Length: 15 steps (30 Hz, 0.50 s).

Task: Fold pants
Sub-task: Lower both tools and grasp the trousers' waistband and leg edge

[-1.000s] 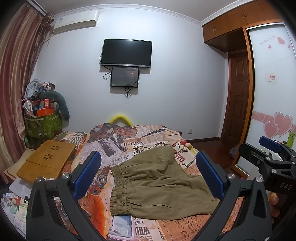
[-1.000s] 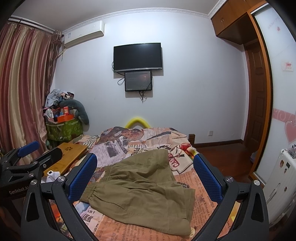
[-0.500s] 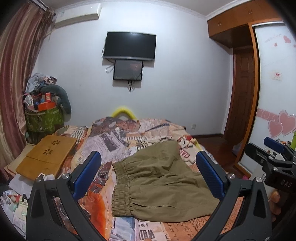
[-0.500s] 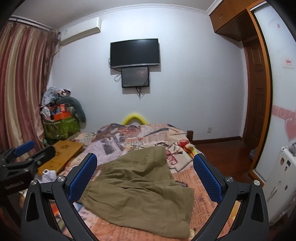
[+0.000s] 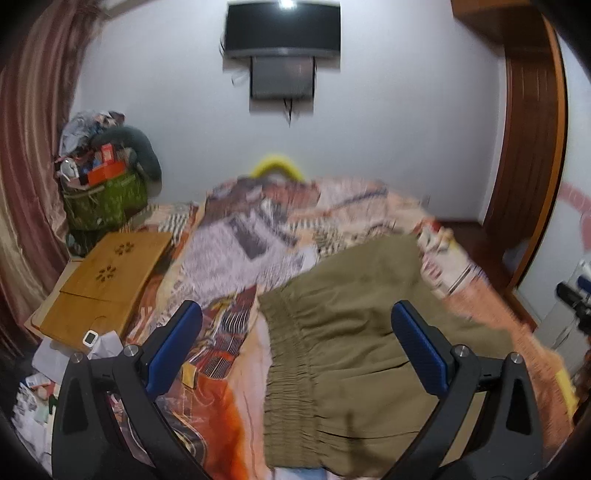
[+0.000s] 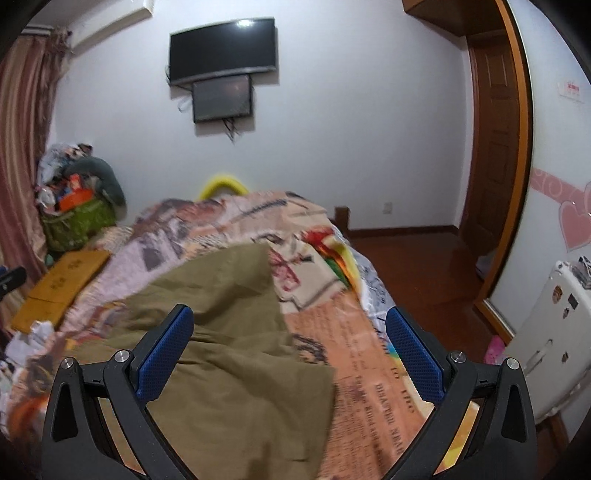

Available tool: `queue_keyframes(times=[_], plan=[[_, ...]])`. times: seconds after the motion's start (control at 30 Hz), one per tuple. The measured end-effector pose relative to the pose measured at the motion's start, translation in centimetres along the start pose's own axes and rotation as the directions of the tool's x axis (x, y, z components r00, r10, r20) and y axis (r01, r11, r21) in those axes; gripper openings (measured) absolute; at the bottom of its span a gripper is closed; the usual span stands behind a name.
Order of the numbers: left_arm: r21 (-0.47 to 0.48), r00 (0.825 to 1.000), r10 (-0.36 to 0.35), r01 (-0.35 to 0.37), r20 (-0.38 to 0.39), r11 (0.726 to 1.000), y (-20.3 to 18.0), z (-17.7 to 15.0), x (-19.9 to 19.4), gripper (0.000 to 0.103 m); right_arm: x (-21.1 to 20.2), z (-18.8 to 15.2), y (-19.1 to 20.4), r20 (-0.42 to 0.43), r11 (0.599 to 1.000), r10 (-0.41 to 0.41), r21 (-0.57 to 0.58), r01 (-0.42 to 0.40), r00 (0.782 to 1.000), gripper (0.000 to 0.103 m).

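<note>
Olive pants (image 5: 354, 332) flat on bed (image 5: 240, 258), waistband left. Left tongs (image 5: 295, 347) released above waistband; right tongs (image 6: 291, 350) released over right hem edge.

Home bedroom, bed (image 5: 236, 398) with newspaper-print cover filling the centre, wall-mounted TV (image 5: 282, 27) at 12 o'clock, striped curtain (image 5: 26, 155) at 9 o'clock, wooden door (image 6: 493, 136) at 2 o'clock, cluttered green basket (image 5: 105, 201) at 10 o'clock
</note>
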<state>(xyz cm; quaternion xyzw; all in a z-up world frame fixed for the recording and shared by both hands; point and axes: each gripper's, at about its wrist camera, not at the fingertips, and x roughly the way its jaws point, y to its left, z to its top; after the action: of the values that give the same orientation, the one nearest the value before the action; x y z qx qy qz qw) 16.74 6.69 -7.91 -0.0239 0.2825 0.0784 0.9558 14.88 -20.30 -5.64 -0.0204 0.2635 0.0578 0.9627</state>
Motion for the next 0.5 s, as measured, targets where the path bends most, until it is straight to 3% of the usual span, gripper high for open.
queue_keyframes(times=[0.13,0.23,0.27,0.37,0.4,0.5], plan=[[0.002,0.994,-0.038,0.038,-0.098,0.999,0.5,-0.8,5.0,0.103,3.4,-0.6,-1.2,-0.073,1.000,0.009,-0.029,-0.011,0.997,0.103],[0.012,0.981,-0.052,0.055,-0.187,0.998,0.7,-1.9,8.4,0.103,6.0,-1.8,-1.4,-0.174,0.997,0.059,-0.031,-0.066,0.983,0.103],[0.017,0.976,-0.048,0.053,-0.210,0.998,0.8,-2.2,9.0,0.098,6.7,-2.2,-1.5,-0.196,0.997,0.071,-0.027,-0.078,0.978,0.102],[0.047,0.947,-0.017,0.034,-0.322,0.998,0.8,-3.5,12.1,0.077,9.2,-3.4,-1.7,-0.271,0.996,0.082,-0.023,-0.092,0.959,0.098],[0.053,0.929,-0.018,0.041,-0.368,0.998,0.9,-4.0,13.2,0.072,9.8,-3.8,-1.6,-0.290,0.995,0.082,-0.023,-0.092,0.953,0.094],[0.030,0.901,-0.042,0.061,-0.432,0.998,1.7,-5.1,14.7,0.068,11.8,-3.9,-1.5,-0.341,0.992,0.118,0.000,-0.125,0.933,0.087]])
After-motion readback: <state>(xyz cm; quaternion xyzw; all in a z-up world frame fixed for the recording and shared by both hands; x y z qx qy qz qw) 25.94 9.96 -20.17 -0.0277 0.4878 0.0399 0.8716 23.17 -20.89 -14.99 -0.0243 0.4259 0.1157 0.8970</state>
